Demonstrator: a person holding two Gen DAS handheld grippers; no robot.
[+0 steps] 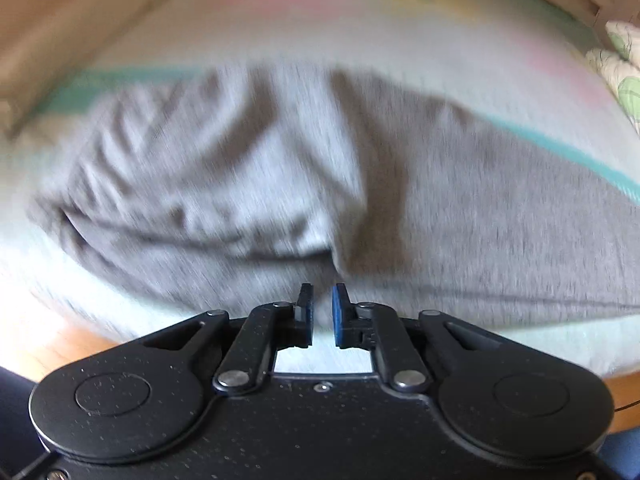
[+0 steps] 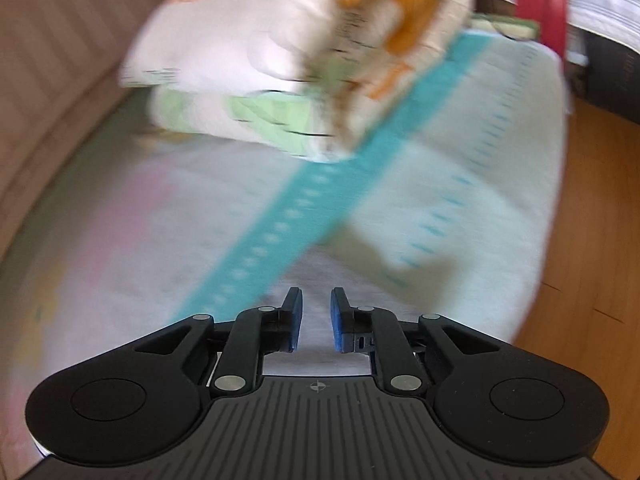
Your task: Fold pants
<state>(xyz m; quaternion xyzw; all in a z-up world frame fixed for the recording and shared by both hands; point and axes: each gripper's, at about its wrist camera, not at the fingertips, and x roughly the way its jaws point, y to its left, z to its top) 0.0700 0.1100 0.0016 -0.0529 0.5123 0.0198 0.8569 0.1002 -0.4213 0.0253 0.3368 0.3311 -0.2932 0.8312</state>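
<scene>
Grey pants lie crumpled across a pale striped bed sheet in the left wrist view, which is blurred. My left gripper hovers at the near edge of the pants with its jaws a small gap apart and nothing between them. In the right wrist view a grey patch of the pants lies just past my right gripper, which is slightly open and empty.
A folded quilt with orange and green print lies on the bed ahead of the right gripper, beside a teal stripe. Wooden floor runs along the right. A beige headboard or wall stands at the far left.
</scene>
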